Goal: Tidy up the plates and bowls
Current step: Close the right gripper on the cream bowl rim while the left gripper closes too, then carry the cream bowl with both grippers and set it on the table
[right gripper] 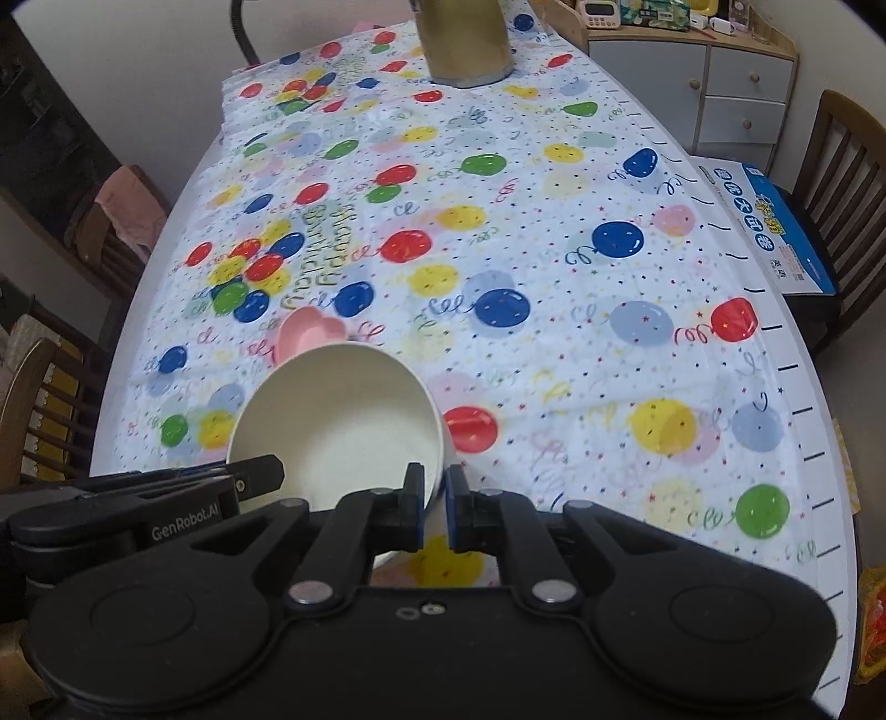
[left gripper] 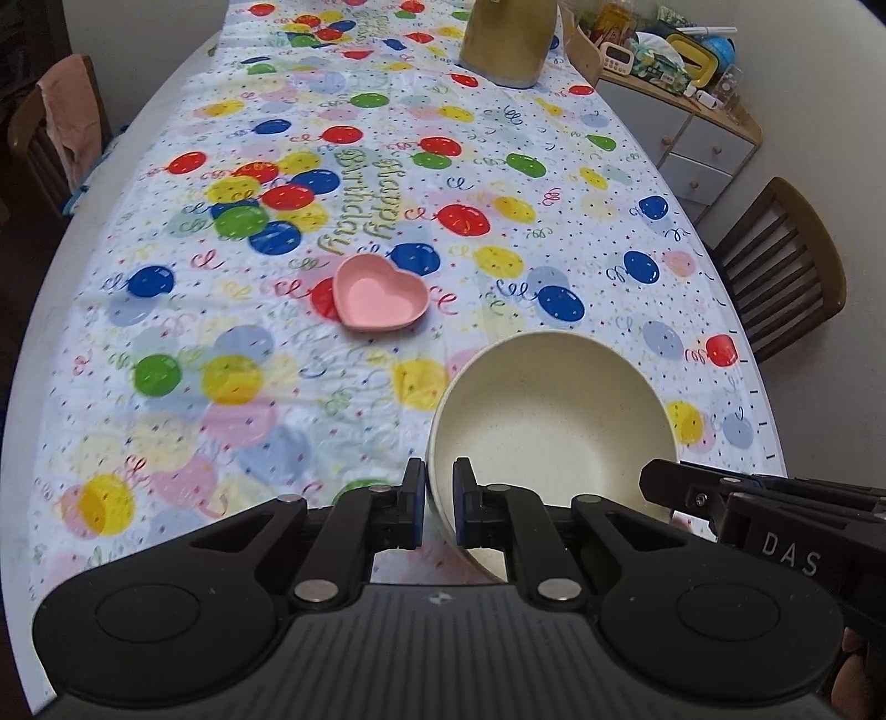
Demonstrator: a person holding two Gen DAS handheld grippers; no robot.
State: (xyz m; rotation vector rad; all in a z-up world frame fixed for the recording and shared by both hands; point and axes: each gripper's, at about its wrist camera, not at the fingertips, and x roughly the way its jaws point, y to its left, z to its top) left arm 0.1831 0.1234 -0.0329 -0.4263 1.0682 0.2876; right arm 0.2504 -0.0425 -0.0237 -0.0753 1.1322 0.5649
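Observation:
A cream bowl (left gripper: 548, 410) is held tilted above the balloon tablecloth by both grippers. My left gripper (left gripper: 440, 498) is shut on its left rim. My right gripper (right gripper: 433, 509) is shut on its right rim; the bowl also shows in the right wrist view (right gripper: 338, 421). A pink heart-shaped dish (left gripper: 381, 296) sits on the cloth beyond the bowl; in the right wrist view the pink dish (right gripper: 307, 332) is partly hidden behind the bowl. The right gripper's fingers (left gripper: 670, 487) show at the left view's lower right; the left gripper's fingers (right gripper: 260, 471) show at the right view's left.
A gold-coloured container (left gripper: 506, 44) stands at the far end of the table. A cabinet (left gripper: 692, 144) with clutter on top stands to the right. Wooden chairs (left gripper: 786, 271) flank the table. A blue-and-white box (right gripper: 775, 221) lies on a chair at the right.

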